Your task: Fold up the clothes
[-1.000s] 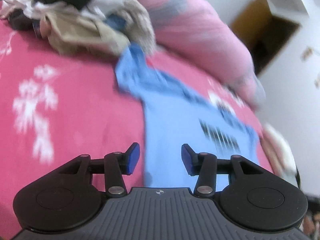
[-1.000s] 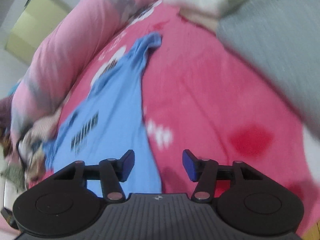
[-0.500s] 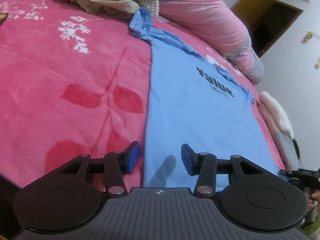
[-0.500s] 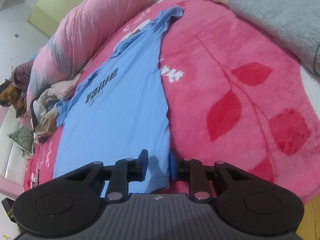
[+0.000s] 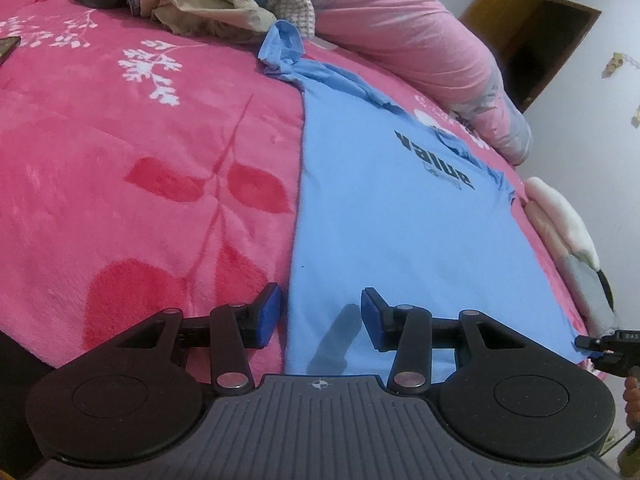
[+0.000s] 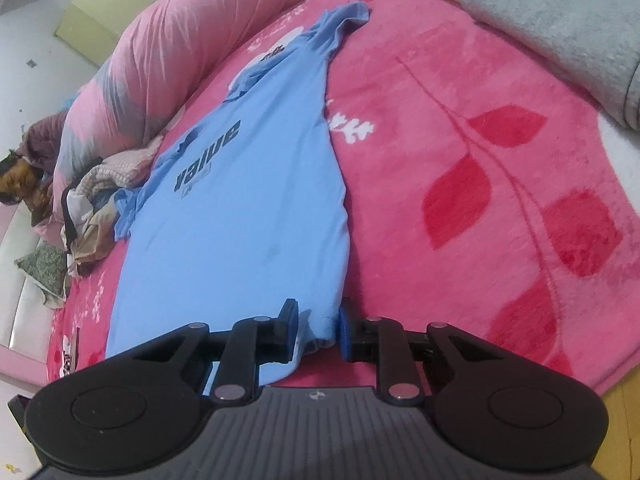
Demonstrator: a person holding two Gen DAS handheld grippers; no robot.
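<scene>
A light blue T-shirt [image 5: 400,240] with dark lettering lies flat, print up, on the pink blanket, its hem nearest me. My left gripper [image 5: 320,316] is open and straddles the shirt's left side edge just above the hem; the pads do not press the cloth. In the right wrist view the same T-shirt [image 6: 240,220] stretches away to the upper left. My right gripper [image 6: 318,330] is shut on the bunched right hem corner. The left wrist view shows the right gripper [image 5: 592,346] at that corner, far right.
A heap of unfolded clothes [image 5: 200,4] lies beyond the shirt's left sleeve. A rolled pink duvet [image 5: 400,32] runs along the far side. Folded cream fabric [image 5: 560,220] and a grey blanket [image 6: 560,20] sit right of the shirt. The bed's near edge is just below both grippers.
Both grippers dropped toward the shirt's near hem, then held still. The right jaws narrowed onto the right hem corner. The left jaws kept the same width.
</scene>
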